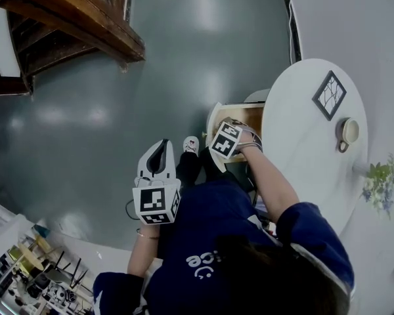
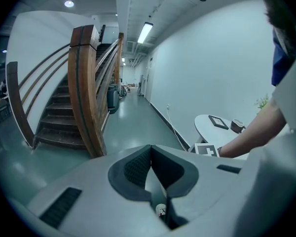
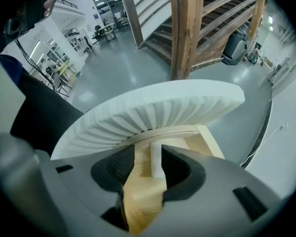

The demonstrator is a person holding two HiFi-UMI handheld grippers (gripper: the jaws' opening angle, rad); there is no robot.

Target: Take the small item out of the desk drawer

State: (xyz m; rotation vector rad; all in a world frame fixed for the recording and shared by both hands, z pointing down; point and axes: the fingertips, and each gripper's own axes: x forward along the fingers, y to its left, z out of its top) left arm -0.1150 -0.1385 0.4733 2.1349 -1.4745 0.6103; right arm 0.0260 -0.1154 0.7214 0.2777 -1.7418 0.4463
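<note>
Left gripper (image 1: 157,155) is hanging idle over the floor (image 1: 184,44), jaws pressed together on nothing. Moving across, the drawer (image 1: 244,113) is already standing open under the desk (image 1: 302,130), so that step is looking done. The right gripper (image 3: 148,152) is pointing steeply down into it. Its jaws are standing apart either side of the item (image 3: 156,163), with bare wood showing between the item and one pad, so nothing is clamping. The item is lying in the drawer, not yet gripped. By my reading, closing, lifting and clearing the drawer are what's left.

Materials now. The floor is showing glossy grey and throwing back the ceiling lights. The drawer front (image 3: 158,112) is curving, white and finely ribbed, and the box behind it is pale layered plywood. The item is looking like a small, plain white, straight-edged block. The jaw pads are dark and ridged. The desk top is smooth, white and rounded.
</note>
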